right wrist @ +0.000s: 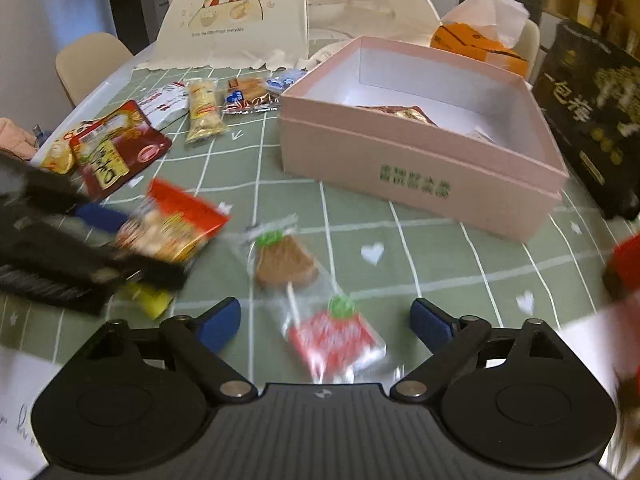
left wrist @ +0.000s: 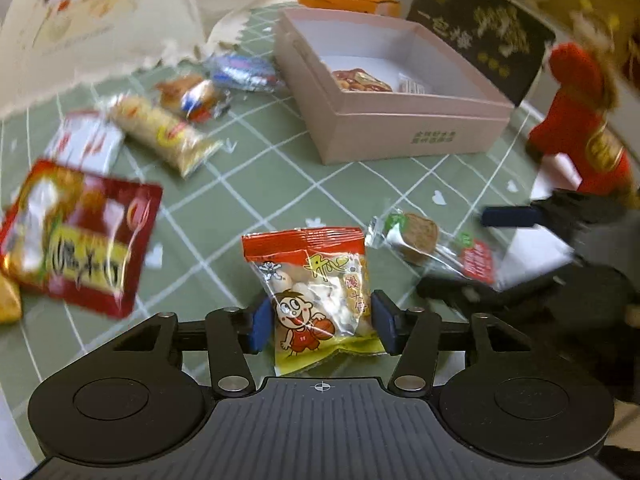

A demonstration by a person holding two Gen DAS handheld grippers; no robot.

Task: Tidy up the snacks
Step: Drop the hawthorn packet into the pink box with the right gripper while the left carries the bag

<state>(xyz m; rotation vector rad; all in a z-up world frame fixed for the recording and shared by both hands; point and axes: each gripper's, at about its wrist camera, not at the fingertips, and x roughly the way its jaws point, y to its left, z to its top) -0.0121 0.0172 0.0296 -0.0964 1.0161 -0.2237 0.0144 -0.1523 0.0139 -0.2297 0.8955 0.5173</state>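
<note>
My left gripper (left wrist: 318, 322) is shut on a clear snack bag with a red top and a cartoon boy (left wrist: 320, 292), held above the green checked tablecloth; the same bag shows blurred in the right wrist view (right wrist: 172, 228). My right gripper (right wrist: 326, 320) is open, its blue pads either side of a wrapped lollipop pack with a brown and a red strawberry shape (right wrist: 316, 300), also in the left wrist view (left wrist: 432, 246). The open pink box (right wrist: 420, 176) holds a few snacks (left wrist: 360, 80).
Loose snacks lie at the left: a red packet (left wrist: 84, 236), a yellow cracker pack (left wrist: 164, 134), small wrapped cakes (left wrist: 196, 94), a blue-white wrapper (left wrist: 244, 72). A black box (right wrist: 592, 120), an orange tissue box (right wrist: 476, 46), a red plush figure (left wrist: 580, 120) and a mesh food cover (right wrist: 236, 16) ring the table.
</note>
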